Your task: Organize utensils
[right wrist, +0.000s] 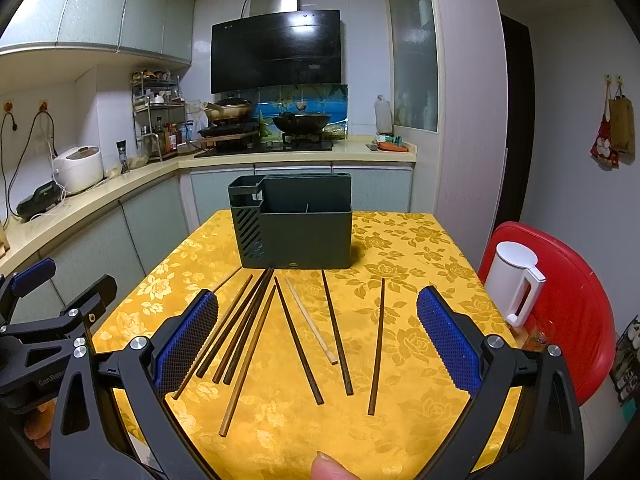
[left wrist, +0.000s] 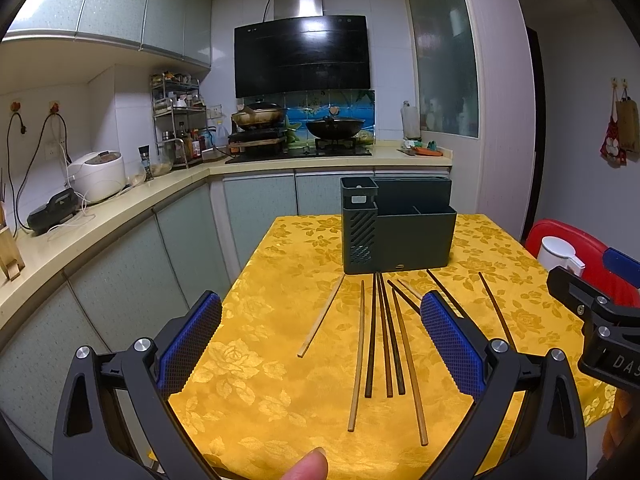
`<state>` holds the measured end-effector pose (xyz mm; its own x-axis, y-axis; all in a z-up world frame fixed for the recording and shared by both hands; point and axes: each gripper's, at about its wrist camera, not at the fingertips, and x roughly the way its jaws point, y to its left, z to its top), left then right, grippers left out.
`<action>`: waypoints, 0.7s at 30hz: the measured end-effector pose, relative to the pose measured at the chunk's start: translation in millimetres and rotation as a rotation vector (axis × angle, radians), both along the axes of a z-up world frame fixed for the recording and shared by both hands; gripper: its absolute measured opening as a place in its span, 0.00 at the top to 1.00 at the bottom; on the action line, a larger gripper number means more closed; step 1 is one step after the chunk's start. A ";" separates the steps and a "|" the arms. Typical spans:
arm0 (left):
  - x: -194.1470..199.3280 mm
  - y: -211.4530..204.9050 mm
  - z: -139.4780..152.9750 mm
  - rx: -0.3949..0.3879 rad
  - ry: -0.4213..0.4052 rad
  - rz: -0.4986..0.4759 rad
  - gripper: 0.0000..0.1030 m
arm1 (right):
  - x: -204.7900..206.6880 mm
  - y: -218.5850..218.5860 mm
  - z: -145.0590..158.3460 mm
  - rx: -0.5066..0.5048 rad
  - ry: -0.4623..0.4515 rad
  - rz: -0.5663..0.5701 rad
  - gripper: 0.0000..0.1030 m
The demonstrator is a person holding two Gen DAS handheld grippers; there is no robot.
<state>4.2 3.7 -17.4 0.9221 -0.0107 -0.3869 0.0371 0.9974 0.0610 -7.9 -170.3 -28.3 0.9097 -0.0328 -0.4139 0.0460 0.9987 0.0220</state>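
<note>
Worktop (left wrist: 280, 400) under yellow floral cloth carries a dark green utensil caddy (left wrist: 416, 240) at the far middle, compartments showing nothing inside. Chopsticks (right wrist: 298, 344), dark and light, lie loose and fanned on the cloth just near of the caddy, none in it. Left tongs (left wrist: 320, 344) and right tongs (right wrist: 318, 344) both spread wide over the near edge, holding nothing.

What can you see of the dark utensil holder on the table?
The holder is a dark grey-green box, plastic by the look, standing upright on the yellow tablecloth at the table's far end. Its left section has slanted slots and holes and a taller top; the lower front bin has a divider. No utensils show inside. The chopsticks lie just in front; whether any touch it is unclear.
</note>
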 end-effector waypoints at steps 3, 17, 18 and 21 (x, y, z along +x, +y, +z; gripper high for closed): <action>4.0 6.8 3.0 -0.006 0.010 -0.001 0.07 | 0.7 -1.9 -2.0 0.000 0.010 -0.001 0.06; 33.7 43.9 5.0 -0.040 0.069 0.055 0.07 | 25.6 -23.3 -8.5 -0.004 0.079 -0.019 0.06; 36.7 46.6 3.7 -0.042 0.076 0.059 0.07 | 26.9 -24.3 -10.0 -0.007 0.081 -0.019 0.06; 44.2 51.1 -2.5 -0.043 0.099 0.064 0.07 | 32.8 -26.4 -14.4 -0.028 0.086 -0.019 0.06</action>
